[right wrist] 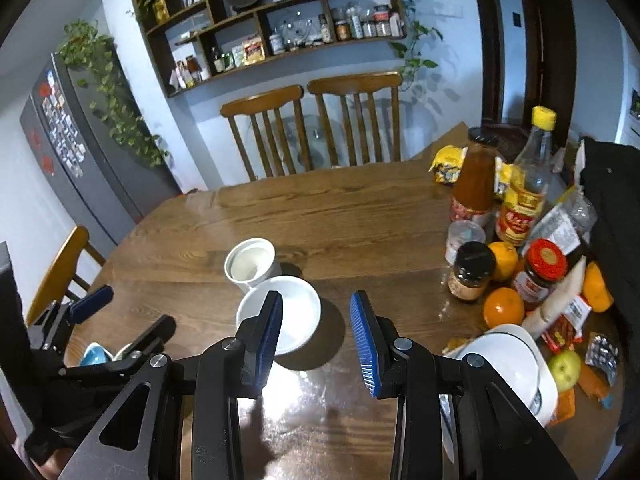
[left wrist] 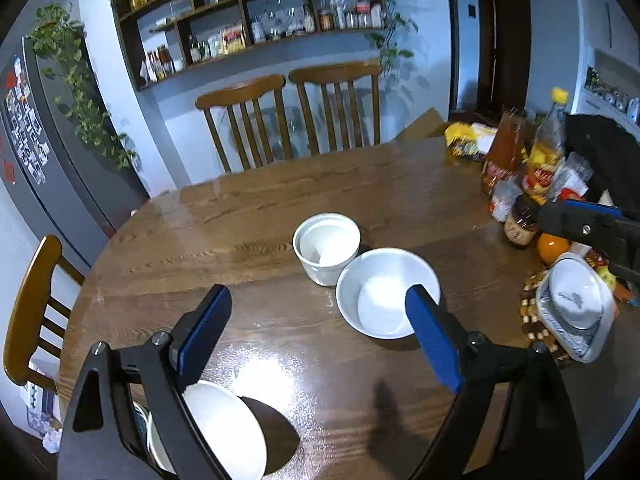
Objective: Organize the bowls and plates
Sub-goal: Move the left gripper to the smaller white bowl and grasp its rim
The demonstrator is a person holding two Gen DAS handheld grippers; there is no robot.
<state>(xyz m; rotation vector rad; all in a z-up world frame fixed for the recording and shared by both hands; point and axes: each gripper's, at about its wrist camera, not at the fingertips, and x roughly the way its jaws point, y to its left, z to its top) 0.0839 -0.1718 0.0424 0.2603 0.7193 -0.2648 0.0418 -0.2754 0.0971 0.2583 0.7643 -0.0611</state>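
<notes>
Both hand-held grippers hover above the wooden bench (left wrist: pixel 280 196), and neither has anything in it. The left hand-held gripper (left wrist: pixel 320 312) has its blue pads spread wide with only bare wood between them. The right hand-held gripper (right wrist: pixel 316 332) stands partly apart, its pads gripping nothing.

The landmark here is the shallow white bowl (left wrist: pixel 386 292) near the middle of the bench. Just behind it, rims almost touching, sits the taller white cup-shaped bowl (left wrist: pixel 326 246), upright. In the left wrist view another white bowl (left wrist: pixel 228 428) shows at the near edge, to the left of the shallow bowl and partly hidden under the left gripper's frame. To the right of the shallow bowl, an upturned white dish (left wrist: pixel 576 298) rests on a patterned tray at the edge of the clutter; in the right wrist view it shows as a white dome (right wrist: pixel 516 364) beside a green apple (right wrist: pixel 564 364).

Farther right of the shallow bowl stand a sauce bottle (right wrist: pixel 476 176), a clear bottle with a yellow cap (right wrist: pixel 528 184) and a red-lidded jar (right wrist: pixel 538 272), plus oranges (right wrist: pixel 503 307). Their labels are red and yellow with printed characters, too small and blurred to read. A dark jar's (right wrist: pixel 470 270) label is unreadable too.
</notes>
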